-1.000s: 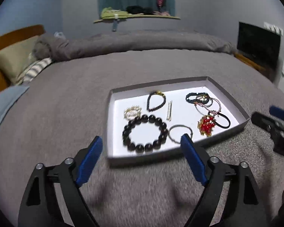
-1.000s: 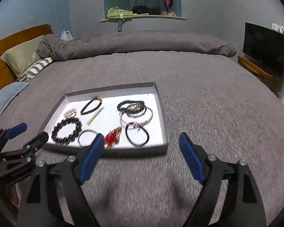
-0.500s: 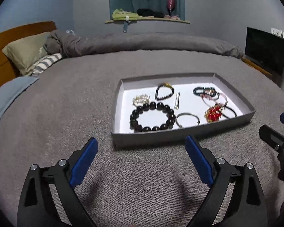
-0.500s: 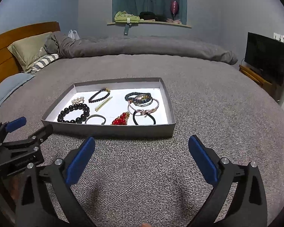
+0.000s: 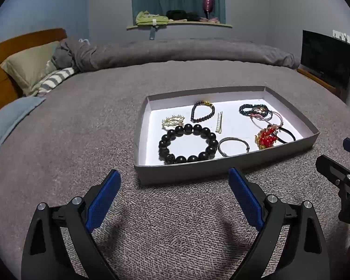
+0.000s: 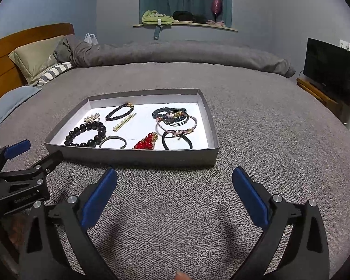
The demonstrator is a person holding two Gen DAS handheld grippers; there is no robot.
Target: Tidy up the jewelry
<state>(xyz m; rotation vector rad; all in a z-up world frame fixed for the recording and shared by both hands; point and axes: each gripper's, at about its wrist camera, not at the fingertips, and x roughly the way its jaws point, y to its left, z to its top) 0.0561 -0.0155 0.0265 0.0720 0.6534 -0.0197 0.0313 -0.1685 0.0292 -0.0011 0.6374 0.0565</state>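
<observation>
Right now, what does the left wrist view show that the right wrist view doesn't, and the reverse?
Only the left wrist view shows the left gripper head-on, jaws open, with the right gripper at its right edge. Only the right wrist view shows the right gripper head-on, also open, and a white plastic bag by the headboard. Both show the gray tray on the bed, holding the large black bead bracelet, red beaded ornament and pearl hair clip.

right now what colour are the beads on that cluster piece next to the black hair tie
Red, with gold bits, on the bead cluster; clearest in the left wrist view.
</observation>
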